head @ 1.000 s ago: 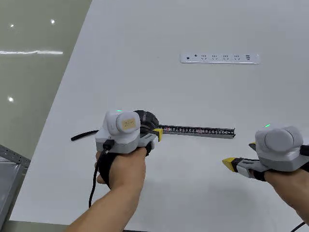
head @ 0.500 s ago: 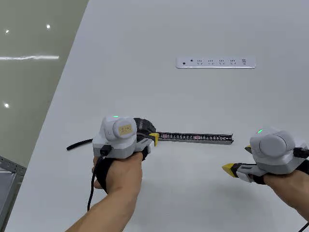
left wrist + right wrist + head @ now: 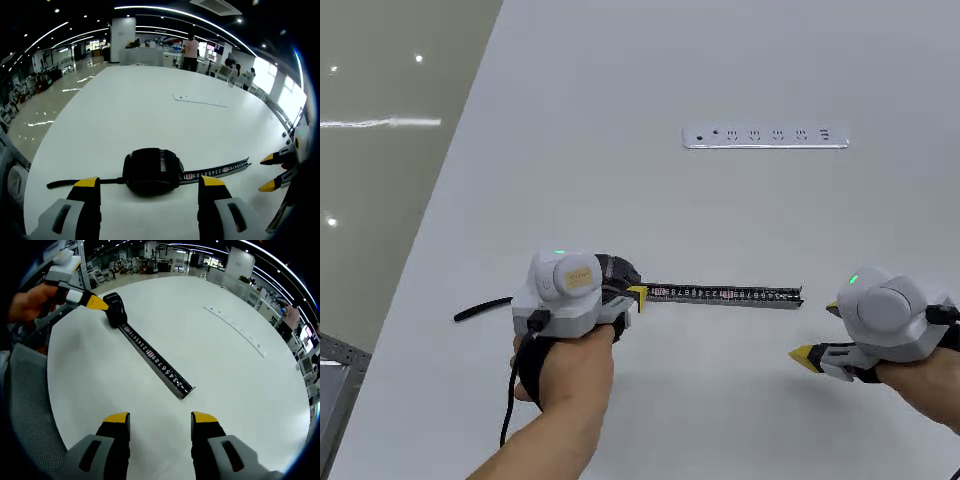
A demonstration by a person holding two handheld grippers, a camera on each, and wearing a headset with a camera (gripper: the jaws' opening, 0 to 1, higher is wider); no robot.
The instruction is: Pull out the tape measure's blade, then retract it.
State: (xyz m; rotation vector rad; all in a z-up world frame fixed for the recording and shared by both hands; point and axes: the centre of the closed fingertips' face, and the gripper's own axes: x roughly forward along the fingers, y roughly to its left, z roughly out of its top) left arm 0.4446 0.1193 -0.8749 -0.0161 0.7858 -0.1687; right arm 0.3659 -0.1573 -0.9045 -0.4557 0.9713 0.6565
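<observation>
Right gripper edged right, fingers spread; left gripper released, flanking rounded black tape measure; blade out.

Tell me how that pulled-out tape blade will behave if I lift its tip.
Probably springy: the blade is a thin, long strip, so it would likely bow. Its narrow end gives little to pinch and might slip. It may snap back toward the case.
</observation>
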